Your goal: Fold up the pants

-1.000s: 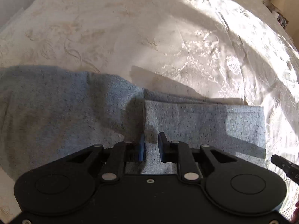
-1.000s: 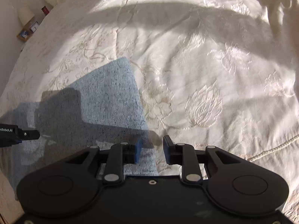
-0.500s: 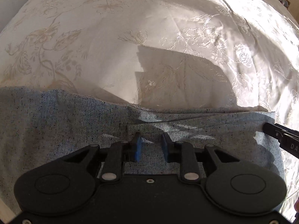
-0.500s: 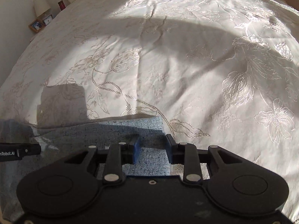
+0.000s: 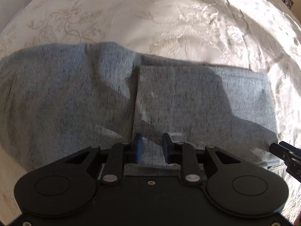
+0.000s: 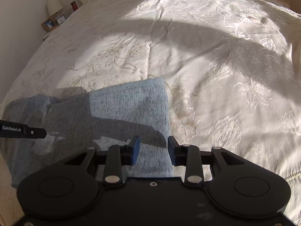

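- Pants: grey-blue speckled knit, lying flat on the near part of the bedspread, already doubled; a folded panel with a straight vertical edge lies over the wider layer in the left wrist view.
- Bedspread: cream, embroidered, broad bare area beyond and to the right of the cloth, so there is ample room to swing a fold away from the person. Sun and hard shadows cross it.
- Bedside table with lamp and small frames sits far off at upper left, well clear.
- Left gripper: jaws apart above the panel near its vertical edge, nothing pinched; they have just been opening.
- Right gripper: jaws apart over the panel's right-hand edge, cloth beneath but not clamped; also just been opening.
- Risk, judged: a pinch here may catch only the top layer, so the lower layer lags and the fold skews; soft knit may also drag and wrinkle.
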A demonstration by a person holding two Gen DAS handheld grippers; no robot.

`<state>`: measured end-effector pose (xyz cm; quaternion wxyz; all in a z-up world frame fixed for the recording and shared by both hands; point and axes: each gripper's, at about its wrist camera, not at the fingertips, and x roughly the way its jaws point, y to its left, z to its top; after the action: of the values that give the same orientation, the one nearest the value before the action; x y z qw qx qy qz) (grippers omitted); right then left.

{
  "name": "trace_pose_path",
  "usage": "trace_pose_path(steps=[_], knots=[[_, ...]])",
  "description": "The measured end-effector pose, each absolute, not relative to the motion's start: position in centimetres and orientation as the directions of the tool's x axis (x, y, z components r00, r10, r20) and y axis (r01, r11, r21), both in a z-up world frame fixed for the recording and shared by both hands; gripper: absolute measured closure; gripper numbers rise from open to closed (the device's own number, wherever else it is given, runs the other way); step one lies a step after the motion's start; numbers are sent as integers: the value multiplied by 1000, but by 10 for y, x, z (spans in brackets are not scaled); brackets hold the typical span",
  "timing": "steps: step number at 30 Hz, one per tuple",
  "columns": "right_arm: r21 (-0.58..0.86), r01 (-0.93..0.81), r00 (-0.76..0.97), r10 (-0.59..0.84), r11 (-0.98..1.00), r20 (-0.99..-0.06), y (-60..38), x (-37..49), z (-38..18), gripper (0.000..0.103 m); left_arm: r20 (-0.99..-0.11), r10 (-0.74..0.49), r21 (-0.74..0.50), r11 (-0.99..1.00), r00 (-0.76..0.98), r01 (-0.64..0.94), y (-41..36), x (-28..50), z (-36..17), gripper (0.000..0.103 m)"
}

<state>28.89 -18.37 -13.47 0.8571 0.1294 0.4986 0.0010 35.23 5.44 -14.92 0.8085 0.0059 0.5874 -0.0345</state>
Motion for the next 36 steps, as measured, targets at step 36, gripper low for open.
trace_pose_path(steps=[36], knots=[[310,128,570,186,942,-800,-109,223,-66,67,-901,139,69,981,412,-179,254,285,-80,69]])
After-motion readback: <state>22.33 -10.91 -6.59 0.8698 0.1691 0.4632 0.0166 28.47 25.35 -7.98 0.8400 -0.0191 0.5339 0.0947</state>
